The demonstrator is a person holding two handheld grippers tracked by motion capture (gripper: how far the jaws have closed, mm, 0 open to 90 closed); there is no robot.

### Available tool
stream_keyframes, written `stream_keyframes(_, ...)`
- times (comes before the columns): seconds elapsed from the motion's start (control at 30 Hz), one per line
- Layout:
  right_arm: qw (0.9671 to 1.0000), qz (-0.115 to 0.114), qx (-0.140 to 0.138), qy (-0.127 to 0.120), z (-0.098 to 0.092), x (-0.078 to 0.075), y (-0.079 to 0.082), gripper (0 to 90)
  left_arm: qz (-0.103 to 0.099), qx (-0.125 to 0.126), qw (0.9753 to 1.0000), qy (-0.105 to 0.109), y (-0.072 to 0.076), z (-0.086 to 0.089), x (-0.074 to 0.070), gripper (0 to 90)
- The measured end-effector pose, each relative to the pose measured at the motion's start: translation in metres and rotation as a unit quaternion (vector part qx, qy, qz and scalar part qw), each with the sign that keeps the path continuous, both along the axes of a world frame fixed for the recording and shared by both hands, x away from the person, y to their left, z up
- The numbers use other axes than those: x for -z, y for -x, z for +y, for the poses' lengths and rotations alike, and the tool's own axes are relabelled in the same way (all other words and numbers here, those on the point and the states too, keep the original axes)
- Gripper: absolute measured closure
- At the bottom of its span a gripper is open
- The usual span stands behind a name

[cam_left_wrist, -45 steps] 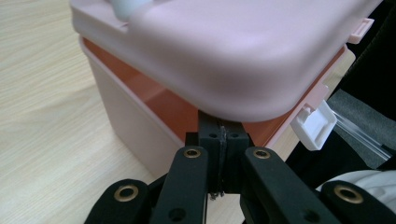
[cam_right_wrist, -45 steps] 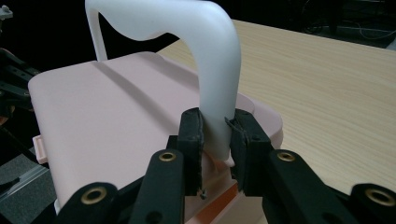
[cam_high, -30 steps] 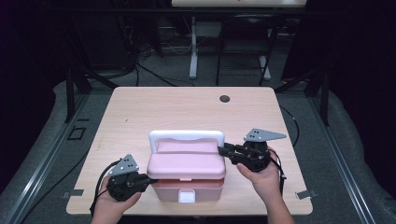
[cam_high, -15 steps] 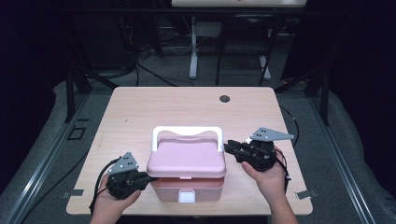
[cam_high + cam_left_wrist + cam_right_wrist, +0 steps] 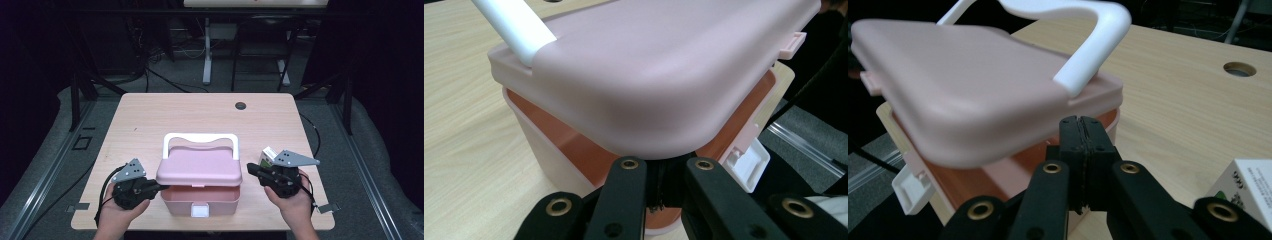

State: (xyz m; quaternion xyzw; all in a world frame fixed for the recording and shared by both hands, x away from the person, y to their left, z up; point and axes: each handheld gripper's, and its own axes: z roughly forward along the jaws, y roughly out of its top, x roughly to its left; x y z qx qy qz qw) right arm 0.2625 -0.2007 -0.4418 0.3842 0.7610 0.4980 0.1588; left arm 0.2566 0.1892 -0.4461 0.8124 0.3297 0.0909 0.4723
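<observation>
Pink lid [image 5: 199, 169] sat half-raised over its box [image 5: 200, 199] at desk [image 5: 150, 120] front edge. Left tool [image 5: 659, 172] sat pinched shut under lid's rim; right tool [image 5: 1081, 125] pressed shut beside box. Risk: lid slips off, slams.

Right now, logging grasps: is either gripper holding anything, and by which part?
Neither clamps anything. Left gripper, shut, props the pink lid from beneath; right gripper is shut beside it.
</observation>
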Motion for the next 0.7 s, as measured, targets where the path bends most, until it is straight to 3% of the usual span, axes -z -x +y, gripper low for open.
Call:
stream_keyframes(0.3, 0.9993, 0.013, -0.032, 0.014, 0.015, 0.017, 0.014, 90.0, -0.012, -0.005, 0.9999, 0.007, -0.005, -0.001, -0.01, 89.8)
stream_keyframes(0.7, 0.9975, 0.033, -0.06, 0.019, 0.032, 0.033, 0.015, 90.0, -0.02, -0.013, 0.9996, 0.015, -0.011, -0.002, -0.02, 89.7)
